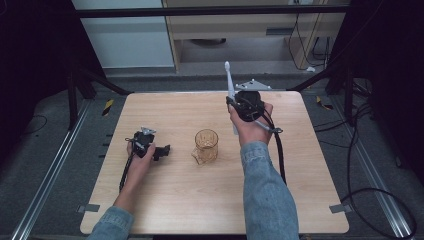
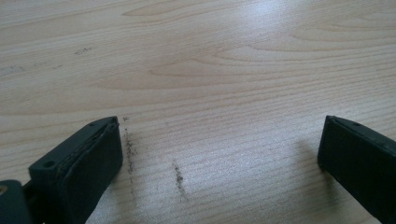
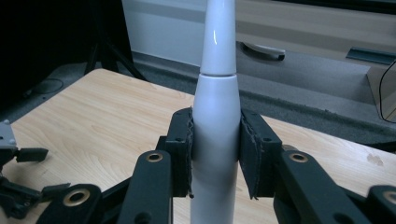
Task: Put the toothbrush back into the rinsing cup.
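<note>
A white electric toothbrush [image 1: 230, 90] stands nearly upright, brush head at the top, above the table's far right part. My right gripper [image 1: 234, 106] is shut on its handle; in the right gripper view the white handle [image 3: 215, 140] sits squeezed between the two black pads [image 3: 183, 149]. An amber glass cup [image 1: 206, 146] stands upright at the table's middle, in front of and to the left of that gripper. My left gripper [image 1: 162, 151] rests low on the table at the left, jaws toward the cup. It is open [image 2: 219, 149], with bare wood between the jaws.
The light wooden table [image 1: 165, 200] has dark scuff marks [image 2: 177, 177] under the left gripper. A black cable [image 1: 278, 150] trails from the right gripper along the denim sleeve. Black frame legs, floor cables and a cabinet stand beyond the far edge.
</note>
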The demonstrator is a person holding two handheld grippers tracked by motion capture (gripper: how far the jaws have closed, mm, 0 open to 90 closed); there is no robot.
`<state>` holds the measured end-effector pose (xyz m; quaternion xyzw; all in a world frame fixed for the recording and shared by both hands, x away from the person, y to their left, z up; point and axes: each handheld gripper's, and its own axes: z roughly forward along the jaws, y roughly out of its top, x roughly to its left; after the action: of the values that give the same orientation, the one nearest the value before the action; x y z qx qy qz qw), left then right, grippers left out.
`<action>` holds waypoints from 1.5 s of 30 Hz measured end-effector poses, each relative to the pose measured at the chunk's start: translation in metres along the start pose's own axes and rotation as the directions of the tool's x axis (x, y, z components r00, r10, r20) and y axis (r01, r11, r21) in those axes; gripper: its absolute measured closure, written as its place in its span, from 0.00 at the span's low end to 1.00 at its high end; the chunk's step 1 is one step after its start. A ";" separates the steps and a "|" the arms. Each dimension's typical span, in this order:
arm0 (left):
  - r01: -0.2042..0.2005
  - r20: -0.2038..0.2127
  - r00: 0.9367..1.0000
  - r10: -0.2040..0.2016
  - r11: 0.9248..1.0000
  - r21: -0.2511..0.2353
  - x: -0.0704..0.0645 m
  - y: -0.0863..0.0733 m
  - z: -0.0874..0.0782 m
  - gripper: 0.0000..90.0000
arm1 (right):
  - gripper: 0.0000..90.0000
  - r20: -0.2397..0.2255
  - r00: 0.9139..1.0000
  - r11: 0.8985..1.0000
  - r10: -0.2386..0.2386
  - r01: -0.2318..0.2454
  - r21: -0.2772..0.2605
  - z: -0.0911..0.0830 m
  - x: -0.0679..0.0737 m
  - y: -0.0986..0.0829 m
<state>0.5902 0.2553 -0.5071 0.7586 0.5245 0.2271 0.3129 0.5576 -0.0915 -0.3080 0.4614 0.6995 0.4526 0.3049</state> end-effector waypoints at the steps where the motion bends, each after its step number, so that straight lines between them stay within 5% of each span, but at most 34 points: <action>1: 0.000 0.000 1.000 0.000 1.000 0.000 0.000 0.000 0.000 0.00 | 0.74 -0.002 1.000 1.000 -0.001 0.001 -0.003 0.000 0.001 0.001; 22: 0.000 0.000 1.000 0.000 1.000 0.001 0.000 0.000 0.000 0.00 | 0.74 -0.041 0.999 0.996 0.019 -0.022 -0.081 0.004 0.021 0.015; 45: 0.000 0.001 1.000 0.000 1.000 0.000 0.000 0.000 0.000 0.00 | 0.74 -0.091 0.996 0.996 0.020 -0.028 -0.089 0.019 0.042 0.013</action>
<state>0.5903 0.2553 -0.5071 0.7587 0.5244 0.2268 0.3129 0.5621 -0.0436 -0.3042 0.4349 0.6858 0.5075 0.2881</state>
